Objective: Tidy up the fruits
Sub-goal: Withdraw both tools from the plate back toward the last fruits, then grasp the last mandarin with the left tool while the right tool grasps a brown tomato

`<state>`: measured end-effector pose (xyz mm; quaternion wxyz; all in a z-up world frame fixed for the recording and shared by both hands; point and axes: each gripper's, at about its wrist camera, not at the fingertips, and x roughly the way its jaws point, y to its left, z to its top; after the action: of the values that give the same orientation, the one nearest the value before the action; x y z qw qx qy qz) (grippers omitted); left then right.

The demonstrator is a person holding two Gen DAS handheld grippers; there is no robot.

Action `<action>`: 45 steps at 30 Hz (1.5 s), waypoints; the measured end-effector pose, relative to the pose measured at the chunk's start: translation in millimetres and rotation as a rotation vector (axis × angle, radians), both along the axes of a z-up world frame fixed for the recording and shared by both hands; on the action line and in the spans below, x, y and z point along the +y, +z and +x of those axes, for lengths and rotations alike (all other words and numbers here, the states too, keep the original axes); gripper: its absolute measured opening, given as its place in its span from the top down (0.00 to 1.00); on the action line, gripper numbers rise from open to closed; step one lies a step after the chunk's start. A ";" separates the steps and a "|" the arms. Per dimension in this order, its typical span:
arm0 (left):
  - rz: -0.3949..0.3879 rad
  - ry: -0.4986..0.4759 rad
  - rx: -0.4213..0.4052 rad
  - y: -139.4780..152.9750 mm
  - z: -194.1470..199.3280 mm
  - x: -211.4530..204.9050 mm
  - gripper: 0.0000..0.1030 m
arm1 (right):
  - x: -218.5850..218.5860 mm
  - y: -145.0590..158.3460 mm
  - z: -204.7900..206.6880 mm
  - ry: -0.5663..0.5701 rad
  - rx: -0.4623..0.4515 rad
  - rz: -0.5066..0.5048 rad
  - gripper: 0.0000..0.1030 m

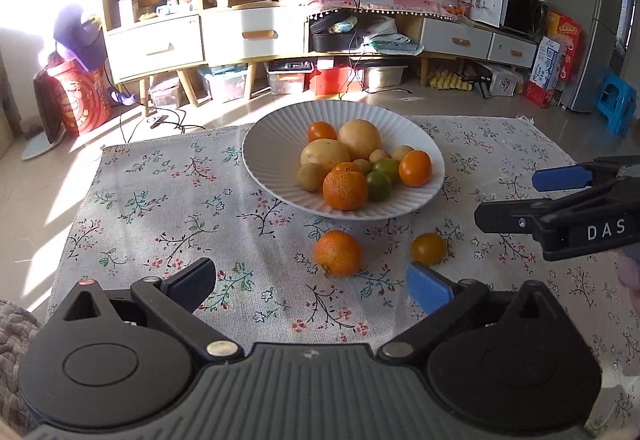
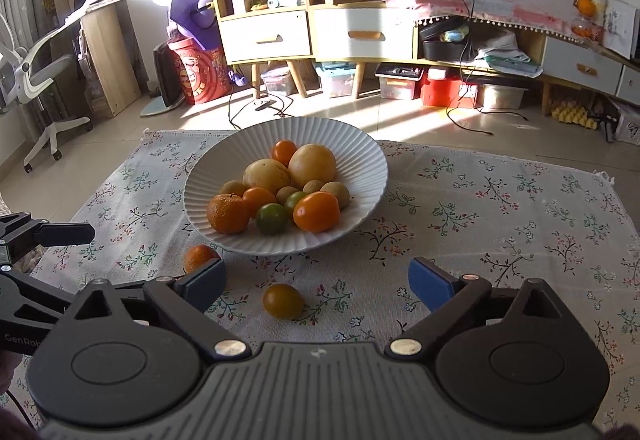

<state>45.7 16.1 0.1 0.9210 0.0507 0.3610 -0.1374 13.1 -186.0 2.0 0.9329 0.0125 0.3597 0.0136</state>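
1. Fruit is seen piled in a white ribbed bowl (image 1: 272, 164) that stands on a table covered by a floral cloth (image 1: 168, 208).
2. Inside the bowl, a rough-skinned mandarin (image 1: 345, 190) is set at the near rim, with two green tomatoes (image 1: 382, 178) just beside it and an orange tomato (image 1: 415, 168) to their right.
3. Two large yellow fruits (image 1: 340, 148) are placed behind these, touching each other, and several small tan fruits are tucked between.
4. A further orange tomato (image 1: 321, 131) is seen at the back of the pile.
5. Outside the bowl, a second mandarin (image 1: 338, 253) lies on the cloth just in front of the rim.
6. A small yellow-orange tomato (image 1: 429, 249) lies on the cloth to its right, apart from it.
7. The left tongs (image 1: 316, 286) are spread wide with nothing between the blue pads; the loose mandarin is seen just beyond them.
8. The right tongs (image 2: 318, 282) are likewise released and empty; the loose tomato (image 2: 283, 301) lies on the cloth in the gap between their pads, touched by neither.
9. From the right wrist view, the loose mandarin (image 2: 199, 257) is partly hidden behind the left pad of those tongs.
10. Each pair of tongs is visible at the edge of the other's view, side by side above the near part of the table.
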 end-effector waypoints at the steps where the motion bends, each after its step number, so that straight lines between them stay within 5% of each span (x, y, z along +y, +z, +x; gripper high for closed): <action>1: -0.001 0.003 0.005 -2.1 -1.8 1.2 0.07 | 0.5 -1.5 -1.8 0.001 0.002 -0.006 0.04; 13: -0.003 0.051 0.036 -28.0 -7.5 12.6 0.07 | 14.4 -28.5 -17.7 0.068 0.068 -0.125 0.01; 21: -0.026 -0.012 0.004 -42.0 3.9 -1.7 0.11 | 17.6 -39.2 -22.9 0.093 0.095 -0.154 0.01; 31: -0.044 -0.028 -0.008 -49.1 19.4 -16.3 0.36 | 15.8 -45.6 -22.7 0.109 0.101 -0.166 0.01; 40: -0.056 -0.011 -0.011 -47.0 28.8 -20.3 0.70 | 13.1 -43.4 -19.5 0.107 0.081 -0.124 0.01; 45: -0.032 -0.017 -0.007 -45.7 25.0 -20.8 0.73 | 12.3 -42.4 -17.5 0.107 0.067 -0.120 0.01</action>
<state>70.7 -4.7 -45.6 0.9217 0.0393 0.3551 -0.1508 -4.4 -173.7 -40.4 0.9174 -0.0621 0.3910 0.0416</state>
